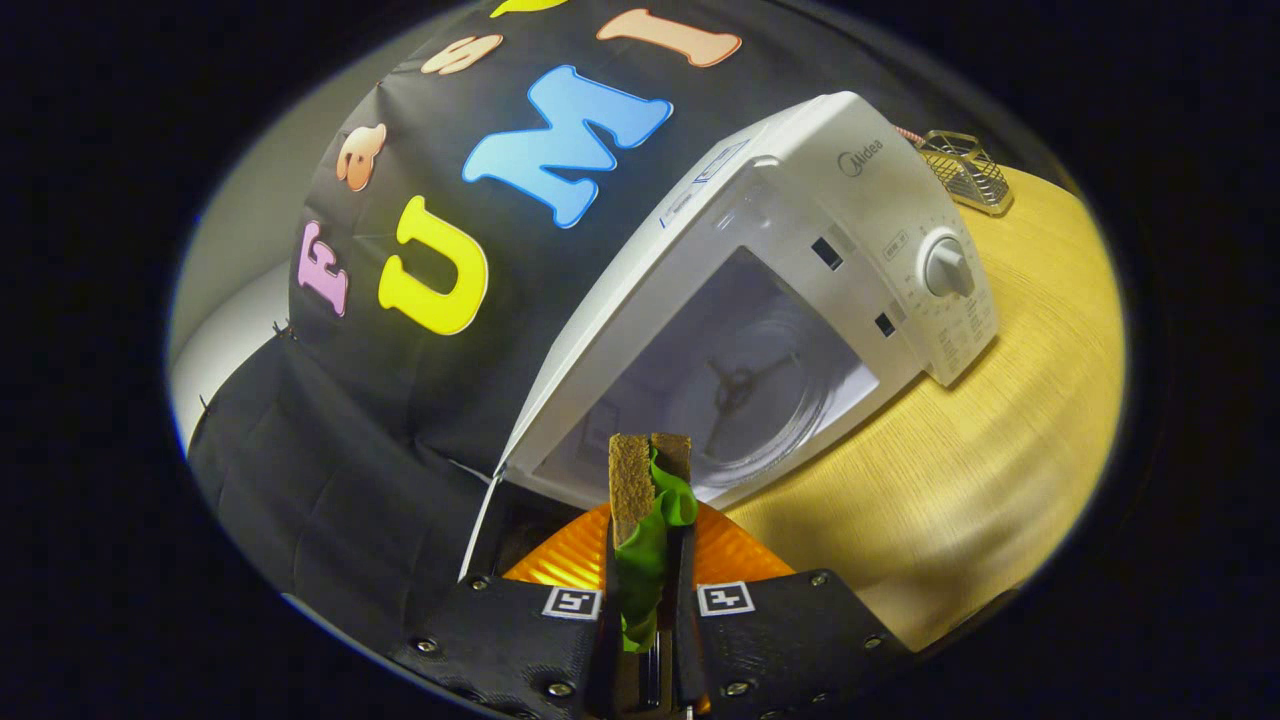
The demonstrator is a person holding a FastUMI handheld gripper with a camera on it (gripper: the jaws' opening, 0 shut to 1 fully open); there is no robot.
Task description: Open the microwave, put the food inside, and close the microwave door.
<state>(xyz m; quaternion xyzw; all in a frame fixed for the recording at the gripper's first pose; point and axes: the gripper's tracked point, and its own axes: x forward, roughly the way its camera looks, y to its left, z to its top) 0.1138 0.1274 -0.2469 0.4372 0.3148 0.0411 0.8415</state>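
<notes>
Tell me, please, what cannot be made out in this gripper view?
- Orange ribbed plate: mostly hidden behind the gripper, shut on the brown-and-green sandwich.
- White microwave door: seen edge-on, its face unseen.
- Panel markings around the round dial: too small to read.
- Wire rack on the wooden table: contents too small to tell.

Dim, warm light; fisheye-warped edges

The claw (645,560) covers the lower half of the sandwich (645,500) and the middle of the orange plate (570,555) beneath. The microwave (800,230) door (480,525) shows edge-on at seven o'clock, its face unseen. Dial markings are too small to tell. The wire basket (965,170) at one o'clock is partly cut off.
</notes>
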